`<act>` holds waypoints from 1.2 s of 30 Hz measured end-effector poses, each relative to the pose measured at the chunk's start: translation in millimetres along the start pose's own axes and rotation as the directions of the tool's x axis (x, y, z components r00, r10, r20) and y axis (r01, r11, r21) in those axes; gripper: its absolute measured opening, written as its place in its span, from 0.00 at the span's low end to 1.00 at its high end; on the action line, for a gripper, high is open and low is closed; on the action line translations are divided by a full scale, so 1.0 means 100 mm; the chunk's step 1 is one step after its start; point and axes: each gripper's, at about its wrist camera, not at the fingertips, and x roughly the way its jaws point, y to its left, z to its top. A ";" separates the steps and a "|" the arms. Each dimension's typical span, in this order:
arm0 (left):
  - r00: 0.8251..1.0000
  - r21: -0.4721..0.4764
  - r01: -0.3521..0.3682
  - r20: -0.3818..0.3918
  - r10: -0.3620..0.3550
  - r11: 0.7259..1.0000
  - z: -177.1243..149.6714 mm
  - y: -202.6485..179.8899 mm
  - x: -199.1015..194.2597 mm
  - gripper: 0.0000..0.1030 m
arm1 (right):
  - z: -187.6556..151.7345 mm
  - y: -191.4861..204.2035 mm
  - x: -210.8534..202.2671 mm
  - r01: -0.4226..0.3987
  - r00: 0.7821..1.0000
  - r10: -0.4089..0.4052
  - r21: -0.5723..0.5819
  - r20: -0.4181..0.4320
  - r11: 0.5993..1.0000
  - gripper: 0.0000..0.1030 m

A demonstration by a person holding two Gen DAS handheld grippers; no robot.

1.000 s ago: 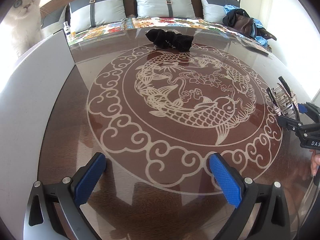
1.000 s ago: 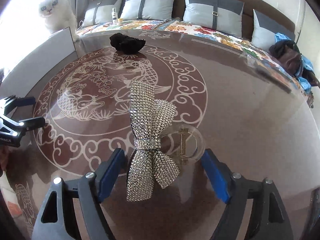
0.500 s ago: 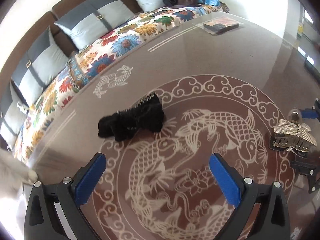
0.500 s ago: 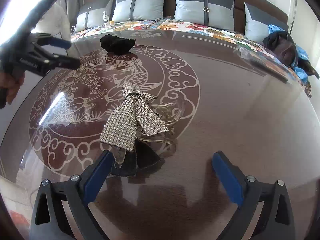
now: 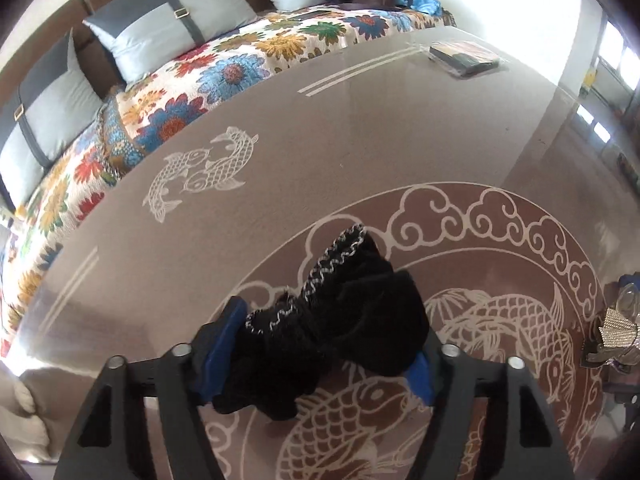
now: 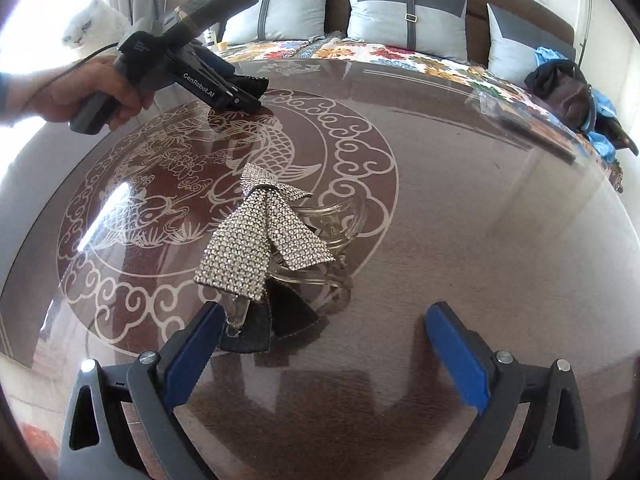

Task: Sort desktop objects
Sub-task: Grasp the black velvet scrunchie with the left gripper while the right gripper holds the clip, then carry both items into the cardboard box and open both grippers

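A black knitted fabric bundle (image 5: 340, 328) with silver trim sits between the blue pads of my left gripper (image 5: 320, 348), which is closed on it at the far side of the glass table (image 5: 360, 140). The right wrist view shows that gripper (image 6: 236, 98) and the black bundle (image 6: 252, 83) at its tip. A rhinestone bow hair claw (image 6: 264, 232) with a clear clip lies on the table just ahead of my right gripper (image 6: 328, 344), which is open and empty; the clip's tip is next to the left pad (image 6: 192, 354).
A white cat (image 6: 90, 26) sits at the far left by the window. A sofa with grey cushions (image 6: 404, 8) and a floral cover borders the table. A flat packet (image 5: 464, 58) lies near the table's far right edge. Bags (image 6: 568, 88) lie on the sofa.
My left gripper has moved up to the black bundle and closed on it. My right gripper has stayed open over the bow claw, which has barely shifted.
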 end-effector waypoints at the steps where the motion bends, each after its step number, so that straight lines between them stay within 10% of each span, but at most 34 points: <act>1: 1.000 -0.030 0.005 0.011 -0.004 1.000 -0.06 0.01 -0.06 0.64 | 0.00 0.00 0.00 0.000 1.000 0.000 0.000 0.000 1.000 0.97; 5: 0.999 -0.177 -0.017 0.032 0.023 0.984 -0.48 -0.11 -0.31 0.61 | 0.00 0.00 0.00 0.000 1.000 0.000 0.000 0.000 1.000 0.97; 10: 0.997 -0.454 -0.029 0.053 0.060 0.891 -1.29 -0.36 -0.70 0.61 | 0.00 0.00 0.00 -0.001 1.000 0.001 0.001 0.000 1.000 0.97; 20: 0.992 -0.584 -0.023 0.088 0.092 0.812 -2.12 -0.80 -1.17 0.61 | 0.24 0.09 0.09 -0.085 0.995 0.083 -0.032 -0.053 0.996 1.00; 22: 0.990 -0.607 -0.009 0.107 0.093 0.795 -2.20 -0.80 -1.28 0.61 | 0.40 0.10 0.16 -0.105 0.991 0.104 -0.016 -0.080 0.994 0.88; 23: 0.988 -0.619 0.001 0.123 0.095 0.785 -2.22 -0.78 -1.36 0.61 | 0.47 0.09 0.16 -0.072 0.994 0.071 -0.011 -0.088 0.997 0.56; 24: 0.985 -0.627 0.011 0.141 0.100 0.779 -2.25 -0.76 -1.45 0.61 | 0.53 0.08 0.15 -0.085 0.991 0.085 0.010 -0.105 0.996 0.48; 36: 0.927 -0.737 0.017 0.265 0.266 0.675 -2.89 0.14 -3.10 0.61 | 1.21 1.43 -0.81 -0.288 0.957 0.291 -0.135 0.004 0.948 0.48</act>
